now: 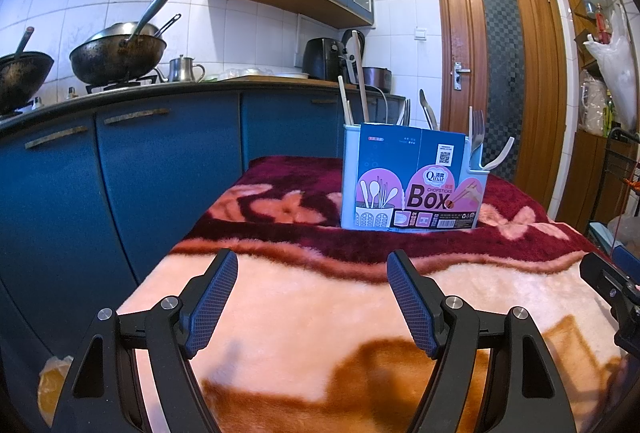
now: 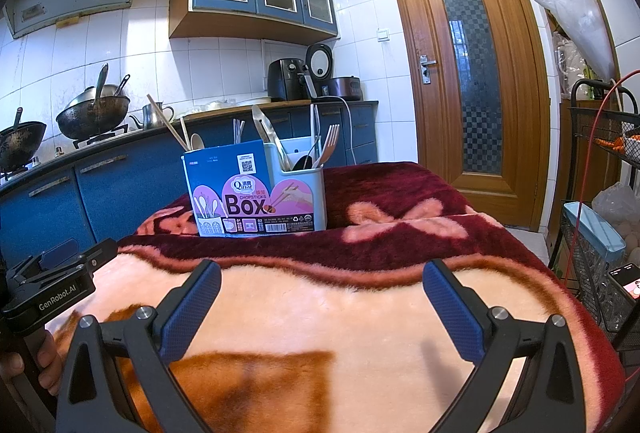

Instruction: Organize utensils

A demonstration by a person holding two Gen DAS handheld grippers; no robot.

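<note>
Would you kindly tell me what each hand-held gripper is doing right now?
Left hand-held gripper: open, holding nothing.
Right hand-held gripper: open, holding nothing.

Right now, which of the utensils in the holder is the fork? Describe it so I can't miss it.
On the red flowered blanket stands the pale blue utensil holder. In its right compartment, the fork leans rightmost, the only piece showing tines, beside metal tongs.

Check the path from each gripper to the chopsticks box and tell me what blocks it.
Nothing visible blocks either. Only bare blanket lies between the open left gripper and the chopsticks box, and likewise ahead of the open right gripper. The box stands upright, utensils already in it.
</note>
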